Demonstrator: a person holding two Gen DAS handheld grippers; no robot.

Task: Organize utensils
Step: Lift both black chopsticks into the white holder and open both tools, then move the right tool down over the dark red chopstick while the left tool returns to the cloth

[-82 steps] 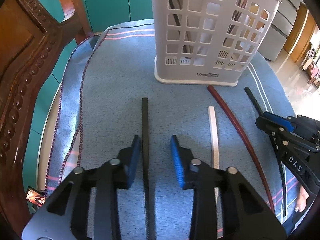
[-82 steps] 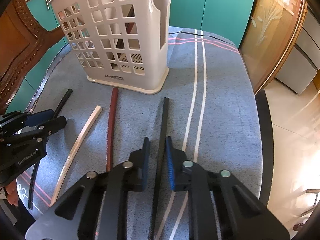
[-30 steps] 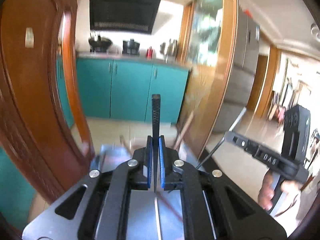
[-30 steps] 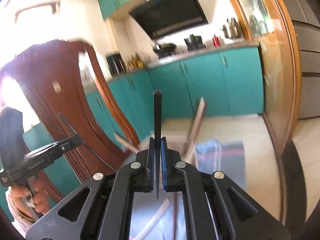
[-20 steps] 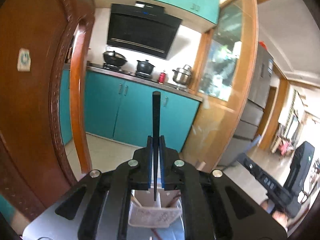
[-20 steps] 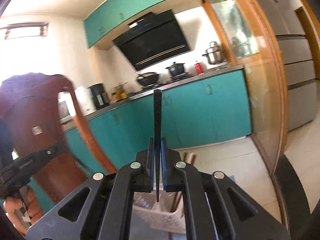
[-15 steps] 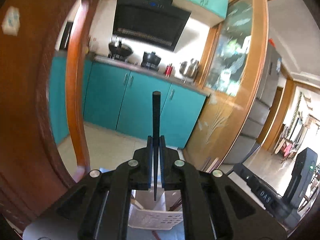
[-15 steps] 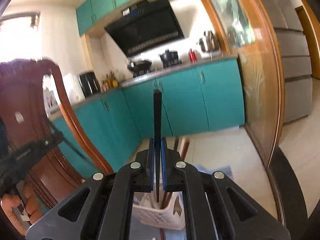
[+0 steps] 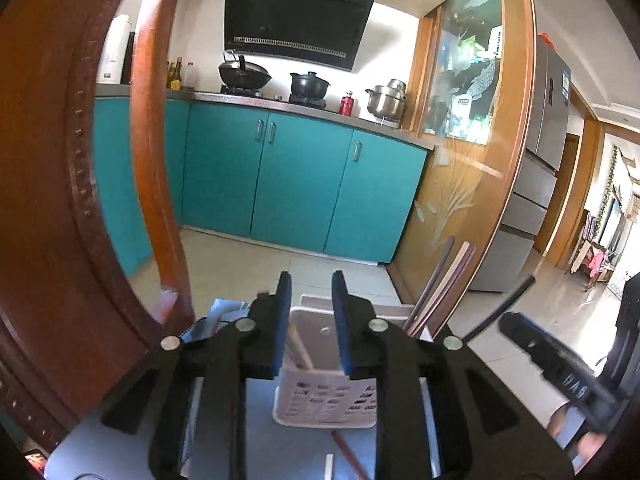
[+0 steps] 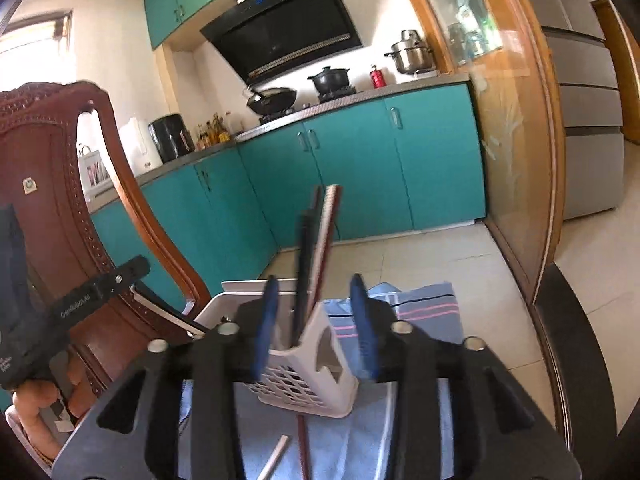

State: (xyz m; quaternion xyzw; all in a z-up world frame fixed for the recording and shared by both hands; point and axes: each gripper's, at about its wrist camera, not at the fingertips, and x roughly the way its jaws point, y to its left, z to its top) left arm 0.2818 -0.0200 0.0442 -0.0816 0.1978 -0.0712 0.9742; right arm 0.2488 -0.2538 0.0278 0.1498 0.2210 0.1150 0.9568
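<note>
The white slotted utensil basket [image 9: 324,400] stands on the blue cloth, right below my left gripper [image 9: 308,320], which is open and empty. Several chopsticks [image 9: 440,280] lean out of its right side. In the right wrist view the basket [image 10: 308,380] sits under my right gripper [image 10: 316,324], which is open and empty; a black chopstick [image 10: 304,264] and other sticks [image 10: 326,236] stand in it. A red-brown chopstick [image 10: 301,440] and a white chopstick [image 10: 274,456] lie on the cloth in front of the basket. The same two show in the left wrist view: red-brown [image 9: 348,452], white [image 9: 328,464].
A carved wooden chair back [image 9: 60,200] stands close on the left, also in the right wrist view [image 10: 52,200]. The blue striped cloth [image 10: 416,308] covers the table. Teal kitchen cabinets [image 9: 300,184] and tiled floor lie beyond.
Both grippers held a black chopstick upright above the basket half a second ago. Now both have opened and the chopsticks are gone from between the fingers; a black one stands in the basket.
</note>
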